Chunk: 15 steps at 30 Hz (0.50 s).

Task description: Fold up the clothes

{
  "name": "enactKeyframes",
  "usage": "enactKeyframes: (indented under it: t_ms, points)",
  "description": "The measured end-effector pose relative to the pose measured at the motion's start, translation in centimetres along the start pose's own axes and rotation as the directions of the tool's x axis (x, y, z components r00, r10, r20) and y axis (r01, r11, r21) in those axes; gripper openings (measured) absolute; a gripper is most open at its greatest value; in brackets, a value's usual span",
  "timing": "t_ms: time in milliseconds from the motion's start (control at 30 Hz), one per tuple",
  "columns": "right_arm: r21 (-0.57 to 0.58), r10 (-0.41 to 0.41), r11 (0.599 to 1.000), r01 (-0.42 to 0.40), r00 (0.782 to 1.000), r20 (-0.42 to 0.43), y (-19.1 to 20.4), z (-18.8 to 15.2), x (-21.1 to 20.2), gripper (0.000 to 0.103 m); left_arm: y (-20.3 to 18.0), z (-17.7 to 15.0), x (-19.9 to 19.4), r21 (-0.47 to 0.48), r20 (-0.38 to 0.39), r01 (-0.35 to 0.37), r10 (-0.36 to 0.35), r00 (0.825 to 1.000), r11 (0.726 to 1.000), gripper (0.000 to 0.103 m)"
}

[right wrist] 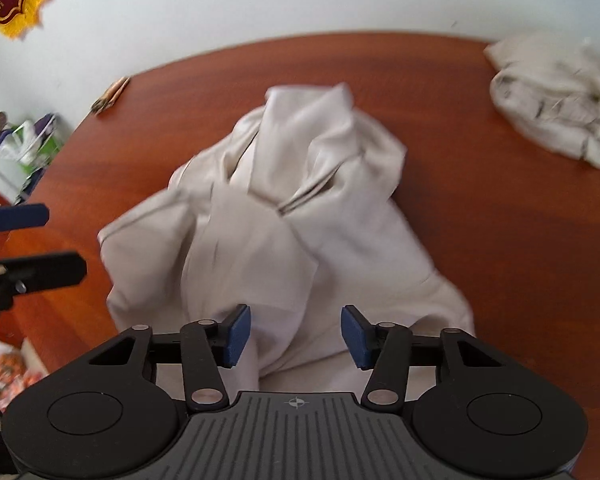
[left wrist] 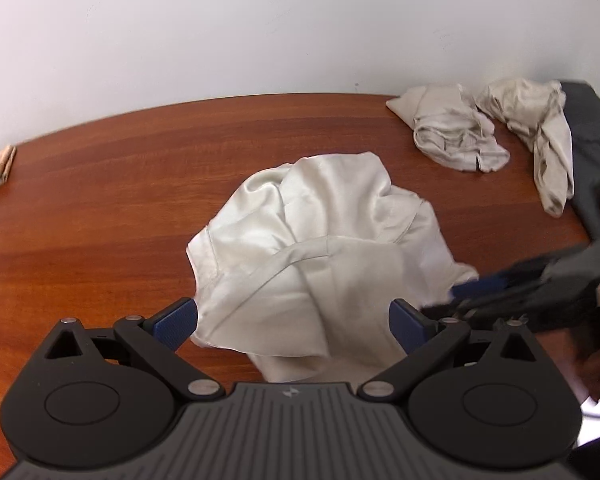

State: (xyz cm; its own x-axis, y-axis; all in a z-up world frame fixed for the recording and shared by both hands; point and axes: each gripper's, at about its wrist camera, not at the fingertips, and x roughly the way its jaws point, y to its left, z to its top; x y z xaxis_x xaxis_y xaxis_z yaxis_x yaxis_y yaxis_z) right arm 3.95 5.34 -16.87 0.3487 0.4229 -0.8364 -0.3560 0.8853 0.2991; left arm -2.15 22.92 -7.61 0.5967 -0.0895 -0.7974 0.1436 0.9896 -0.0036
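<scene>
A crumpled cream garment (left wrist: 316, 252) lies bunched on the brown wooden table (left wrist: 100, 200), its near part hanging over the front edge. My left gripper (left wrist: 294, 324) is open, its blue pads on either side of the garment's near folds. My right gripper (right wrist: 296, 336) is open too, above the same garment (right wrist: 276, 216) at the near edge. The right gripper shows blurred at the right of the left wrist view (left wrist: 500, 284). The left gripper's fingers (right wrist: 20, 216) show at the left of the right wrist view.
More crumpled cream clothes (left wrist: 456, 132) lie at the back right of the table, with a dark garment (left wrist: 588, 136) beside them. A small tan object (left wrist: 0, 164) lies at the far left edge. A white wall stands behind. A rack with bags (right wrist: 24, 148) stands off the table's left.
</scene>
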Motion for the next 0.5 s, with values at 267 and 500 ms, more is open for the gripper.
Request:
enactKeyframes:
  t_ms: [267,500]
  points:
    - [-0.014,0.113,0.993,-0.113,0.993,-0.029,-0.1,-0.3,0.6,0.003,0.0,-0.2,-1.6,-0.127,-0.003,-0.095,0.096,0.995,0.987,0.102]
    - [-0.089,0.256,0.963,-0.254,0.966,0.019,3.5,0.0,-3.1,0.003,2.6,-1.0,-3.8,-0.252,-0.02,-0.134,0.133,0.991,0.958,0.102]
